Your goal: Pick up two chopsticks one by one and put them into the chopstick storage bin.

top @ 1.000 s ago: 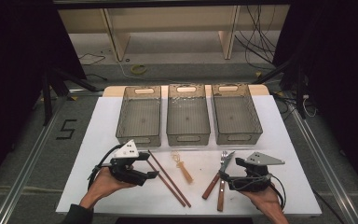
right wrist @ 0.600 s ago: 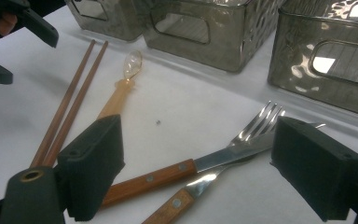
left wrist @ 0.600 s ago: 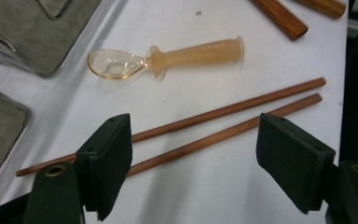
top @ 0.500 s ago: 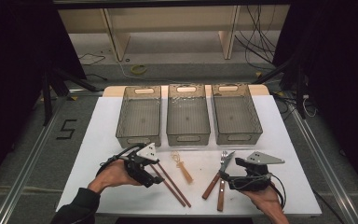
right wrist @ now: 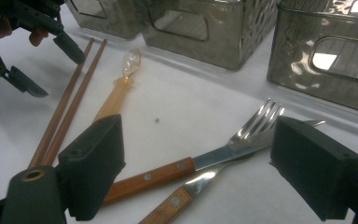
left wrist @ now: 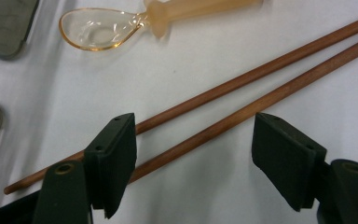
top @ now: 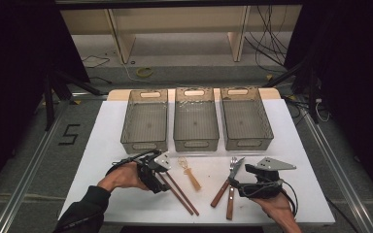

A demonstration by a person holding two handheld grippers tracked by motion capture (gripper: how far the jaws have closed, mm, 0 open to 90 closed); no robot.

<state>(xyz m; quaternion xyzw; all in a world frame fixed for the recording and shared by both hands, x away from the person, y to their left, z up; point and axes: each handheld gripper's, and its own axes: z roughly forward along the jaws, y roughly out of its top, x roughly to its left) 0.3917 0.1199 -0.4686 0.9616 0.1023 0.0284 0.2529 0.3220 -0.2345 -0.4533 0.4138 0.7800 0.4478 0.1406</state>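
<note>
**Cutlery sort: nothing binned, first pick in hand**

- Bins: three grey bins, in a row at the far side of the white bench; all look empty.
- Chopsticks: one wooden pair, flat on the bench, left of the spoon.
- Left gripper: low over the chopsticks' far ends. Jaws wide and just been closing; one stick lies between them, the other passes behind the left pad. Nothing clamped yet.
- Right gripper: beside the fork and knife, jaws wide, holding nothing.
- Status, as judged: early. Grasp, lift and binning all remain for every item.
</note>
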